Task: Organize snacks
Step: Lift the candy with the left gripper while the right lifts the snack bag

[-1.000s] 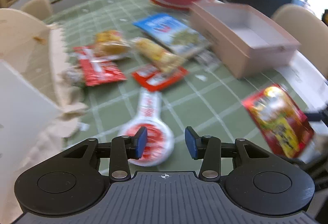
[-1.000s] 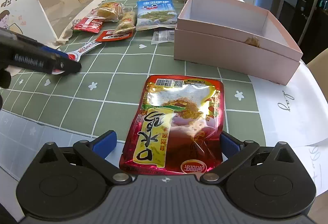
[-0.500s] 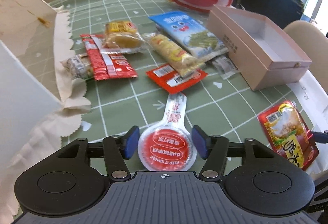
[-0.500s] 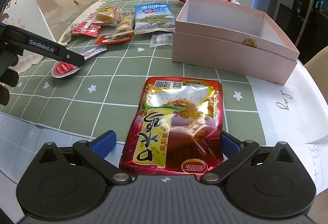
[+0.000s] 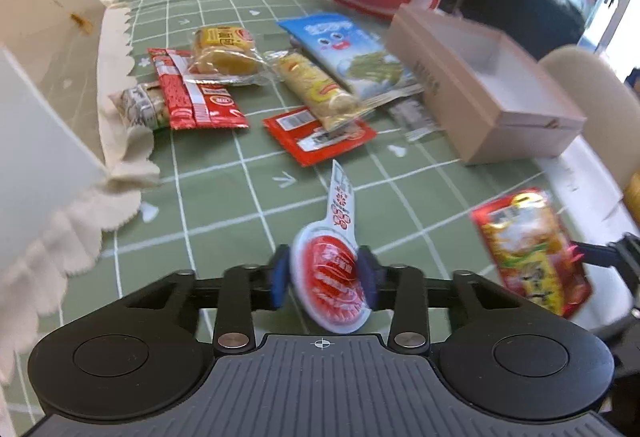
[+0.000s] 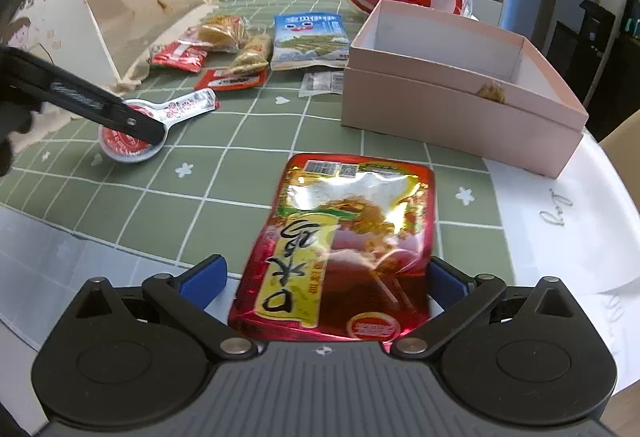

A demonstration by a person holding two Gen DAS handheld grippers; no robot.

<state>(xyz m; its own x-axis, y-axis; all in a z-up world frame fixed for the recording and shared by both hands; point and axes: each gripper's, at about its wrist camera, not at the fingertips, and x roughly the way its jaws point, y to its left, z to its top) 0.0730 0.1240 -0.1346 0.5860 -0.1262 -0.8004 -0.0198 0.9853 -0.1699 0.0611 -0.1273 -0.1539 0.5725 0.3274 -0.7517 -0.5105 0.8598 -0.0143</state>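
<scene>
Slipping looked the likeliest trouble in the left wrist view, where the left gripper (image 5: 323, 277) had its blue pads narrowed against the round head of a red-lidded cup (image 5: 331, 280), a smooth, tilted thing whose long tab pointed up the green cloth (image 5: 208, 197); a thin edge grip could let it twist free on lifting. Loose snacks (image 5: 256, 85) lay beyond, near the pink box (image 5: 480, 105). Seen from the right wrist view, the right gripper (image 6: 323, 279) stood wide, its pads flanking a red foil pouch (image 6: 340, 245); whether either pad touched it could not be told, and the pouch appeared to rest at the table's near edge. A glossy, limp packet could buckle or slide off that edge if pinched unevenly. The box (image 6: 460, 117) sat well apart, ahead and to the right, nearly empty.
</scene>
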